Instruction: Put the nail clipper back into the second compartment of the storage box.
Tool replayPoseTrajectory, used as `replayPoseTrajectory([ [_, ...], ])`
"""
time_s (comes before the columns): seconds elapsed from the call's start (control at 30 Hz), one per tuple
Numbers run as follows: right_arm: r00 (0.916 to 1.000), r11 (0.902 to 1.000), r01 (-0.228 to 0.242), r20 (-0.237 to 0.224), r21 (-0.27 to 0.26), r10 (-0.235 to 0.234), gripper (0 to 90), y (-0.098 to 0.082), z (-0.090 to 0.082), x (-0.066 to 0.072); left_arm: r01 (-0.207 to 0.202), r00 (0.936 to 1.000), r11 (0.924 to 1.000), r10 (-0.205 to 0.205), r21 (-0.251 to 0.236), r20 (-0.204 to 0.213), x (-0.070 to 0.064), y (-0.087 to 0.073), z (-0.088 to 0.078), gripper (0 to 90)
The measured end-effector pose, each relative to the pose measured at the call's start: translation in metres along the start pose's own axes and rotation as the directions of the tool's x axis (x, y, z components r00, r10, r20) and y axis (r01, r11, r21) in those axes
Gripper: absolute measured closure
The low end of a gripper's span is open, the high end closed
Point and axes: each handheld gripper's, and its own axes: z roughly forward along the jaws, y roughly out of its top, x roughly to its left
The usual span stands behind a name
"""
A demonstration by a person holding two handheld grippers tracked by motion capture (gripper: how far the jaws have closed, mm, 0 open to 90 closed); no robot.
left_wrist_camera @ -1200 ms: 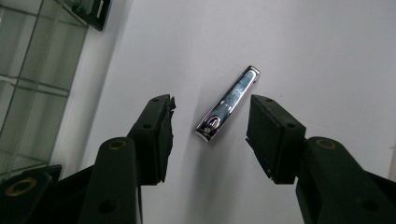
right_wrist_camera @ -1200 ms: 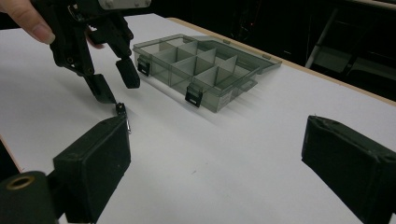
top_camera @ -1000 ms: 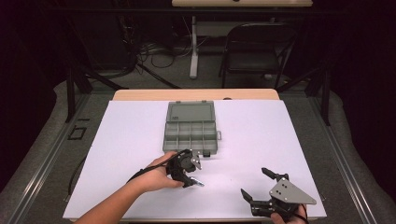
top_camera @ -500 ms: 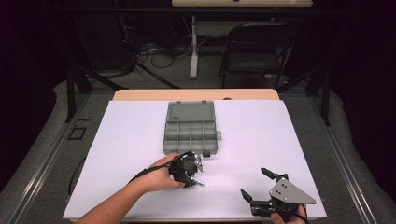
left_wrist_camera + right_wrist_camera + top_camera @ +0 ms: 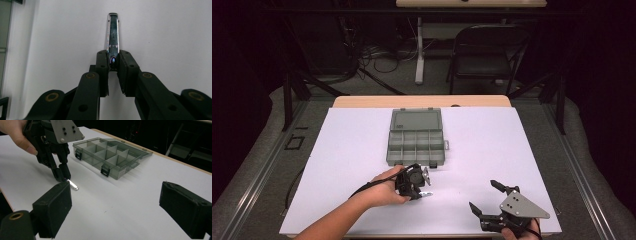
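The left gripper (image 5: pixel 422 186) is pointing down at the white bench (image 5: pixel 342 150), near its front edge and a little left of the middle. Its fingers (image 5: pixel 102 67) have just been closing and are now pinching the near end of a small metal clip (image 5: pixel 113 37), a slim shiny bar with a dark face. The clip is lying flat on the bench, its free end reaching away from the fingers; seen from the right gripper view, it is sticking out as a bright sliver (image 5: pixel 73 185) at the foot of the left gripper (image 5: pixel 62 175). A hand (image 5: pixel 384 189) is wrapping around the gripper's body from the left, with the cable trailing back over the bench edge.

Just beyond the left gripper, towards the far side, a grey compartment box (image 5: pixel 417 142) is sitting with its lid folded back flat behind it. Its divided cells are looking bare as far as can be told, and its two latches are facing the near side.

The right gripper (image 5: pixel 486 199) is resting at the near right of the bench, well apart from the clip and the box. Its fingers (image 5: pixel 53 207) have been narrowing but are standing spread, with nothing between them.
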Motion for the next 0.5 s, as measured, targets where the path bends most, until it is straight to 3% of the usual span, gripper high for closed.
replayPoseTrajectory([
  [0.03, 1.0, 1.0, -0.002, 0.0, 0.002, 0.002, 11.0, -0.0001, 0.0, -0.0002, 0.034, 0.9994, 0.9994, -0.034, 0.007, -0.002, -0.0008, 0.0013, 0.0002, 79.2],
  [0.5, 1.0, 1.0, -0.003, -0.007, 0.0, 0.003, 12.4, -0.0004, 0.0008, -0.0003, 0.111, 0.9938, 0.993, -0.111, 0.039, 0.001, -0.0001, 0.0065, 0.0004, 79.3],
])
